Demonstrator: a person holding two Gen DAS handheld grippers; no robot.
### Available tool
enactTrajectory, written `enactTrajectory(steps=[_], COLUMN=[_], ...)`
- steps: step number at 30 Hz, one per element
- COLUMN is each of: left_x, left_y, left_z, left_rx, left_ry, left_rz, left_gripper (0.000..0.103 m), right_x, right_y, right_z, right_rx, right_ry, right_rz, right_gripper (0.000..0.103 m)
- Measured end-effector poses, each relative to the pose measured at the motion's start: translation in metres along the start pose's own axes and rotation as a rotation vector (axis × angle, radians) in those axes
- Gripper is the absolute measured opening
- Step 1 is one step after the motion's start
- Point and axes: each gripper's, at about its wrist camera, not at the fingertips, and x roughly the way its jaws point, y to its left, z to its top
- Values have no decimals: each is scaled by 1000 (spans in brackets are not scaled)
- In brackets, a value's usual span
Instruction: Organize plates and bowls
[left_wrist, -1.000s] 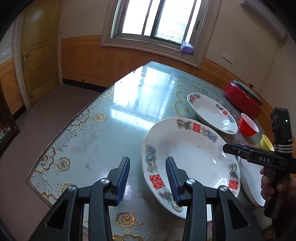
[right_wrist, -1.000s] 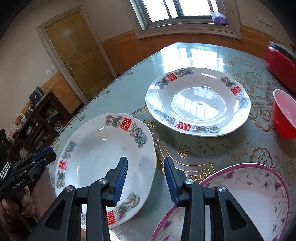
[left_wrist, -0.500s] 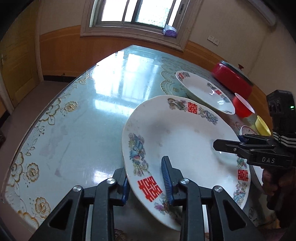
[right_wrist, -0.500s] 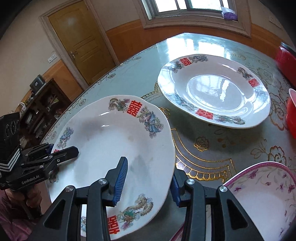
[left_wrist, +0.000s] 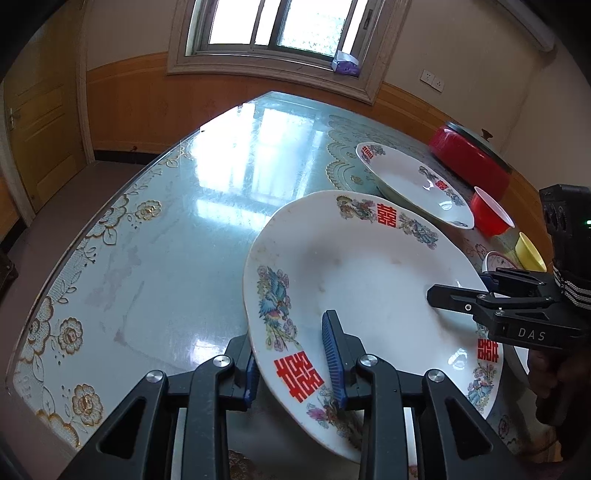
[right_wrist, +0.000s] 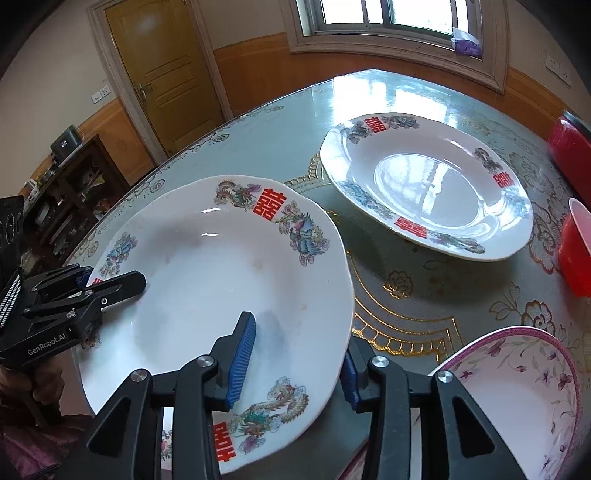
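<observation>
1. The table is the biggest thing here: a glossy glass top over a pale green cloth with gold flower and scroll patterns, mirroring the window light.
2. The near plate is a wide, shallow white dish with a wavy rim, printed with red double-happiness characters, a dragon and a phoenix. It sits tilted, its left edge raised off the glass, with faint smudges in its well.
3. The far plate, same pattern and shape, rests flat on the table beyond it, well apart.
4. A red pot with a dark lid stands behind the far plate, smooth and round.
5. A white floral bowl with a purple rim and small violet sprigs sits near my right side.
6. My left gripper straddles the near plate's left rim, one ribbed blue pad above and one below; I cannot tell whether they press it. Its body reads "GenRobot.AI" in the right wrist view.
7. My right gripper straddles the opposite rim the same way, again too unclear to call gripped. Its body is marked "DAS" in the left wrist view.
8. A red plastic cup-like bowl stands just beside the far plate.
9. A small yellow bowl sits near it.
</observation>
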Motion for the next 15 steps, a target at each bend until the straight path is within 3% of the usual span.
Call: enactTrajectory(steps=[15], left_x=[-17], left_y=[-13], left_z=[-6], left_rx=[28], left_ry=[-44], left_rz=[22], left_gripper=[30], right_x=[-15], right_y=[-3], right_z=[-11], right_rx=[1], right_ry=[-47], right_rz=[46], right_gripper=[35])
